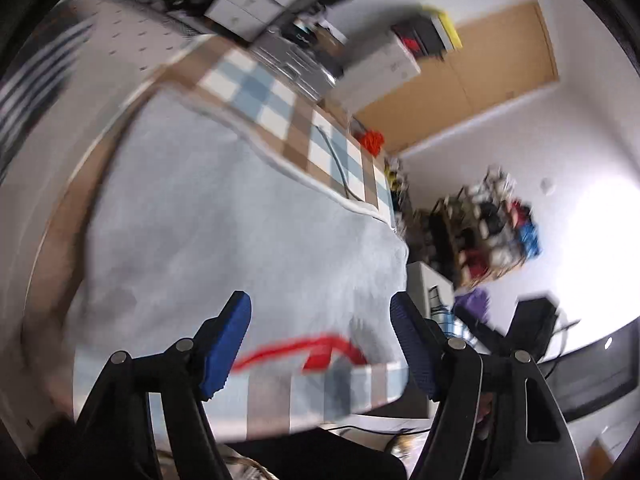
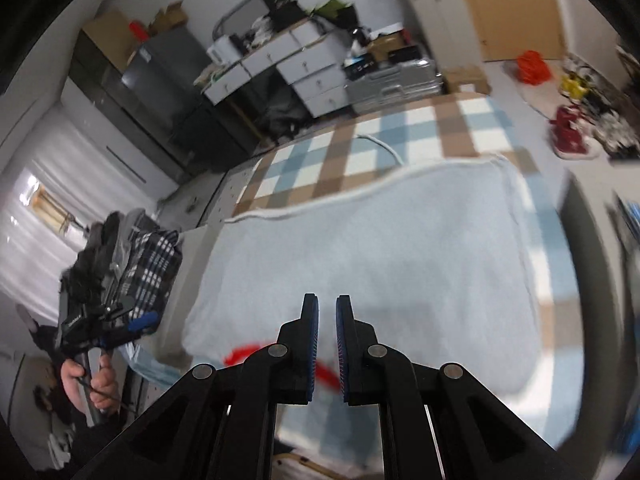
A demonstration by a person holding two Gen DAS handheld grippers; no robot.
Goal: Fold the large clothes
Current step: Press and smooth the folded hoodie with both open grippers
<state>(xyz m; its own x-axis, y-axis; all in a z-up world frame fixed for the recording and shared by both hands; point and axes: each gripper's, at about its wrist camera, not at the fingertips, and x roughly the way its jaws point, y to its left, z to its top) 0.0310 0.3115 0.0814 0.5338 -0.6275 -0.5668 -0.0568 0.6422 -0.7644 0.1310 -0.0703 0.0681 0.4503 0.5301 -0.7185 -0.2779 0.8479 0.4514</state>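
**Blanket spread flat, both tongs lifted clear of it**

While both views are smeared by motion, the main thing is plain enough: a large pale blue blanket (image 1: 224,216) lies spread on a checked bed (image 1: 256,92), ahead of and below both tongs. Its white piped edge runs across the far side, well beyond the fingertips.

The left gripper (image 1: 320,344) stands spread wide, nothing between its blue pads (image 1: 226,344). The right gripper (image 2: 327,350) is pressed almost together, only a thin slit between the pads, and no cloth shows in that slit.

By its look the blanket is fleecy, soft and limp, bulky rather than heavy. It would likely sag and drag against the bed when lifted, and a single layer could slip from a shallow pinch. The piped edge, near the corners, looks like the surest place to grip, one corner per tong, so that the fold stays square.

A red strip (image 1: 304,350) lies on the near part of the blanket, just below the tongs; blur hides what it is.

Only the right wrist view shows the person's left hand (image 2: 90,380) gripping the handle of the other tong, off to the left of the bed, with a pile of checked and dark clothes (image 2: 148,268) behind it. Only the left wrist view shows the bed's near edge and a dark chair (image 1: 536,320) to the right.
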